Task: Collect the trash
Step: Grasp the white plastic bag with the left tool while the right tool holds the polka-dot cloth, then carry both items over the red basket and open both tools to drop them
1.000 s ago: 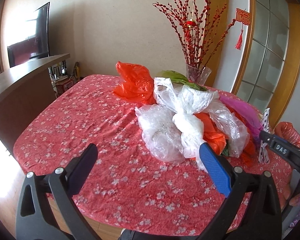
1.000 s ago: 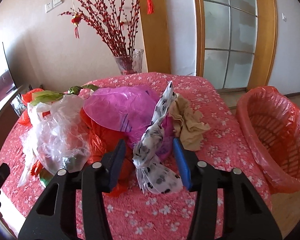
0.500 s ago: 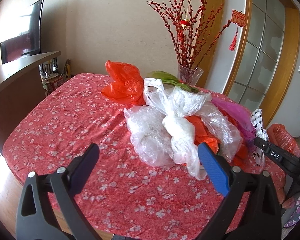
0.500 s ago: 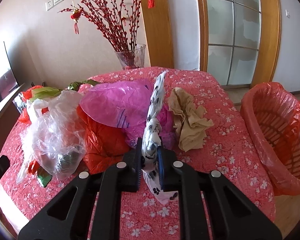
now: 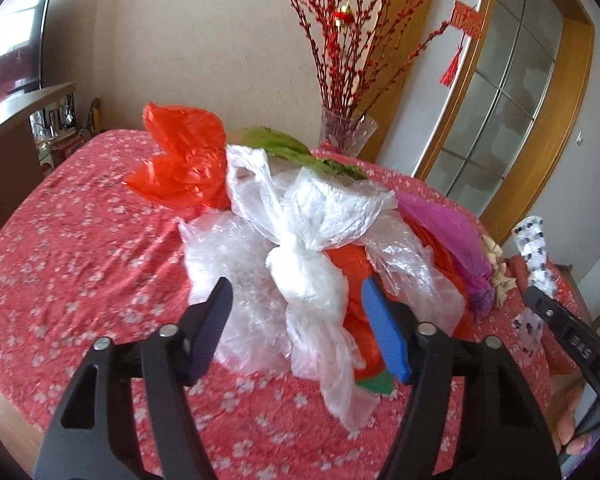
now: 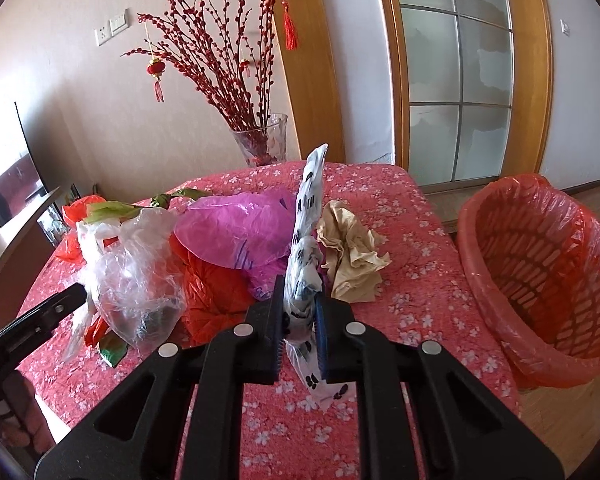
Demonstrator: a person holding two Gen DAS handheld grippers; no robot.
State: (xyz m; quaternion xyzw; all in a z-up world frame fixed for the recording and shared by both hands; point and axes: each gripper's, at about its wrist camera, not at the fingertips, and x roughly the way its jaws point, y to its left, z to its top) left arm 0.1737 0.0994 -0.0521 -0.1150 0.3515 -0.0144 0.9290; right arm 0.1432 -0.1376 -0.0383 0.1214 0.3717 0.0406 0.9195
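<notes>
My right gripper (image 6: 298, 330) clamped on white black-spotted plastic bag (image 6: 306, 256), my left gripper (image 5: 296, 320) closing around knotted clear plastic bag (image 5: 308, 280), pads not touching it

Orange bag (image 6: 216, 296): largely covered by the magenta bag (image 6: 240, 232) and the clear plastic bag (image 6: 140, 280). Green scrap (image 5: 376, 382): only a corner shows beneath the knotted white bag (image 5: 308, 280). Spotted bag (image 6: 306, 264): its middle is hidden between the pads of the right tongs (image 6: 298, 332). Left tongs (image 5: 296, 328): frame cut off by the lower edge of the left wrist view. Lined orange basket (image 6: 540, 280): far side cropped by the fisheye border. Shelf items (image 5: 56, 120): too small to identify.
</notes>
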